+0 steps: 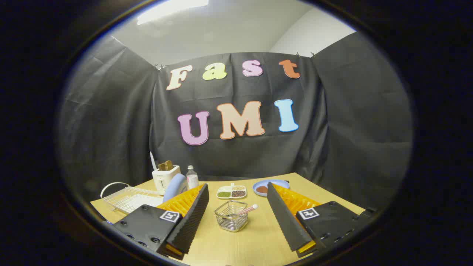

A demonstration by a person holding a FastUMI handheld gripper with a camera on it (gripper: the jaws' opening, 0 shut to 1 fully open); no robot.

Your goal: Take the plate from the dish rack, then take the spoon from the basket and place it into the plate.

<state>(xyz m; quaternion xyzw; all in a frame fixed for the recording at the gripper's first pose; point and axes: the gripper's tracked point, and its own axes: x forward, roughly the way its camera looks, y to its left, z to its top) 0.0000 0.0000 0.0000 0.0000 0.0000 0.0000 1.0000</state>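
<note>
Tool (236, 218) held above the table (258, 244), fingers spread wide apart, nothing between them. Wire basket (231, 215) seen just ahead, at 12 o'clock from the fingers, with the pink-handled spoon (248, 210) leaning out of it toward 2 o'clock. Dish rack (129, 197) noted at 10 o'clock, beyond the left finger; a pale blue plate (175, 186) stands on edge at its right end, partly hidden by that finger. Farther off, a toaster (165, 176), a bottle (191, 177), a divided dish (231, 192) and a blue dish (269, 186) with brown contents. Judged: nothing done yet; plate still racked, spoon still in basket.
</note>
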